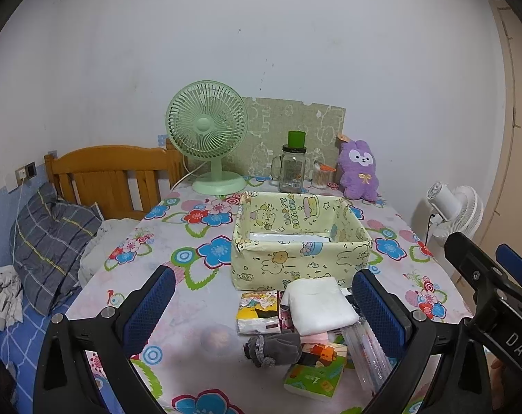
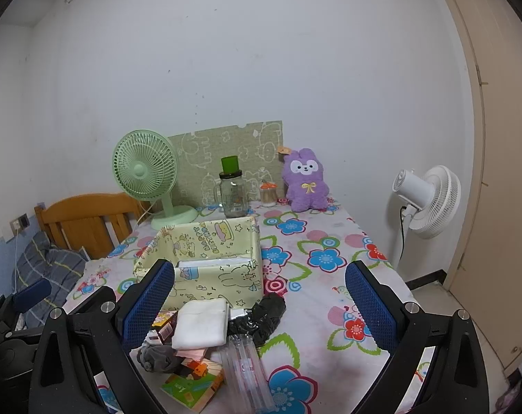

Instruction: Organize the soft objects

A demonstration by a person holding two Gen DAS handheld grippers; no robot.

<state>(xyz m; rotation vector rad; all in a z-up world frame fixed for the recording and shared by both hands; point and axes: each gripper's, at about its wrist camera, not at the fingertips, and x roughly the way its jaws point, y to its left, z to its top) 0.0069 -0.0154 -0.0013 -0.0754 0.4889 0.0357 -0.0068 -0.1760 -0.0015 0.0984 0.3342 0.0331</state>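
A pile of small things lies on the flowered table in front of a yellow cartoon-print storage box [image 1: 295,238] [image 2: 209,258]. A folded white cloth [image 1: 318,305] [image 2: 200,324] sits on top. A grey pouch [image 1: 273,348] [image 2: 159,357], tissue packs [image 1: 257,312], a clear plastic sleeve [image 1: 366,355] [image 2: 249,369] and a black crumpled bag [image 2: 261,317] lie around it. My left gripper [image 1: 266,314] is open above the pile. My right gripper [image 2: 261,310] is open too, just right of the pile. Both hold nothing.
A green desk fan [image 1: 209,138] [image 2: 147,179], a glass jar with a green lid [image 1: 292,164] [image 2: 231,189], a cotton-swab pot [image 1: 321,174] and a purple plush bunny [image 1: 359,169] [image 2: 305,179] stand along the table's far edge. A bed with a wooden headboard [image 1: 112,172] is left; a white floor fan [image 2: 426,200] is right.
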